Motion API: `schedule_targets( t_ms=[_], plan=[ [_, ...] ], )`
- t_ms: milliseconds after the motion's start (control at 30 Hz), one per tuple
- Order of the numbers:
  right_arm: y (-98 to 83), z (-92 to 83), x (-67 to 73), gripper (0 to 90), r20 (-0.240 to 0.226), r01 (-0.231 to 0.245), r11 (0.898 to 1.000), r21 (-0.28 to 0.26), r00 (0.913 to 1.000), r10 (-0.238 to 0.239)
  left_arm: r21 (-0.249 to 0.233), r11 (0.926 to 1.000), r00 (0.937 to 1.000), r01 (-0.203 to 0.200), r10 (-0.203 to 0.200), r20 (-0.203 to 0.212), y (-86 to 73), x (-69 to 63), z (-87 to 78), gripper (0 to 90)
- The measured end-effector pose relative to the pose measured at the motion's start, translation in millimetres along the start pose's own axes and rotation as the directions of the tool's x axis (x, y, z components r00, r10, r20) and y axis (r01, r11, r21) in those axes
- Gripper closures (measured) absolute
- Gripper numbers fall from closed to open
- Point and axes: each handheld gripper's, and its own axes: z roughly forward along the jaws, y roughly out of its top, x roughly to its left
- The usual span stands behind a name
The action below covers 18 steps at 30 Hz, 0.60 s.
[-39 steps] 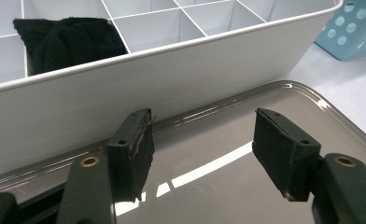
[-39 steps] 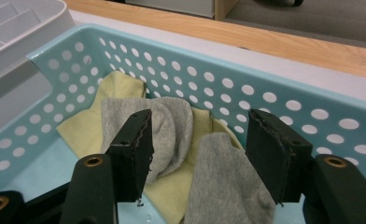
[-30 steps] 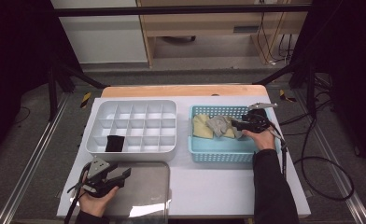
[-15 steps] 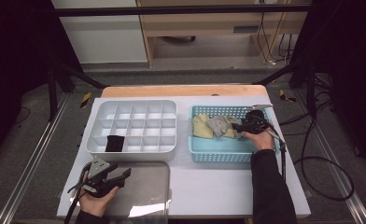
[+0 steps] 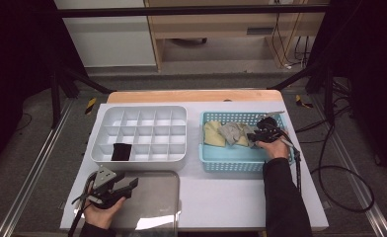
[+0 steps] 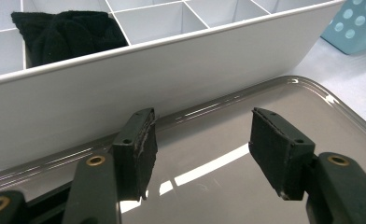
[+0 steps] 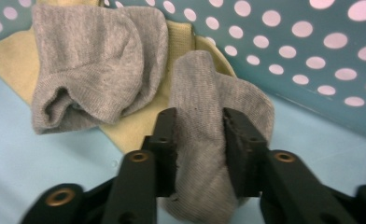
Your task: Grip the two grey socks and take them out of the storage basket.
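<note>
A white table (image 5: 221, 197) stands on a dark floor with metal rails either side, and on it lie the three containers that shape the work. At the right end sits a pale blue perforated basket (image 5: 231, 160), and in it lies the thing in hand: a grey sock (image 7: 209, 140), folded into a ridge that rises between the jaws of the right gripper (image 7: 200, 140). Those jaws have just been closing, and their pads now press the fabric from both sides, so the gripper grasps the sock; pinching it at the fold likely gives a firmer hold than a flat layer would. Just beside it lies a second grey sock (image 7: 87, 70), resting on a yellow cloth (image 7: 8, 56) against the dotted basket wall, loose and apart from the grip. Left of the basket is a white divided tray (image 5: 181, 158), where a black sock (image 6: 64, 32) already fills one near compartment, which suggests each sock is meant for its own cell. In front of the tray lies a clear lid (image 6: 265, 107), and the left gripper (image 6: 204, 149) hovers over it with jaws released and nothing between them, seemingly waiting out of the way.
</note>
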Motion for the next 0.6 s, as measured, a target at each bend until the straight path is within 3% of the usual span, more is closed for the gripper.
schedule_targets(
  t_ms=[167, 300, 600],
  plan=[
    [0.4, -1.6, -0.9, 80.9, -0.010, -0.019, 1.000, 0.017, 0.9998, 0.020, 0.001, 1.0000, 1.0000, 0.001, -0.001, 0.001, -0.2, 0.1, 0.2, 41.0],
    [1.2, -3.7, -0.2, 83.1, -0.026, -0.031, 0.999, 0.015, 0.9992, 0.031, -0.003, 1.0000, 1.0000, 0.004, -0.004, 0.001, -0.1, 0.2, -0.2, 41.1],
    [6.2, -21.2, -0.2, 83.4, -0.056, -0.034, 0.997, -0.074, 0.9980, 0.029, -0.005, 0.9999, 0.9999, 0.009, -0.009, 0.007, -0.2, 0.0, -0.4, 41.4]
  ],
)
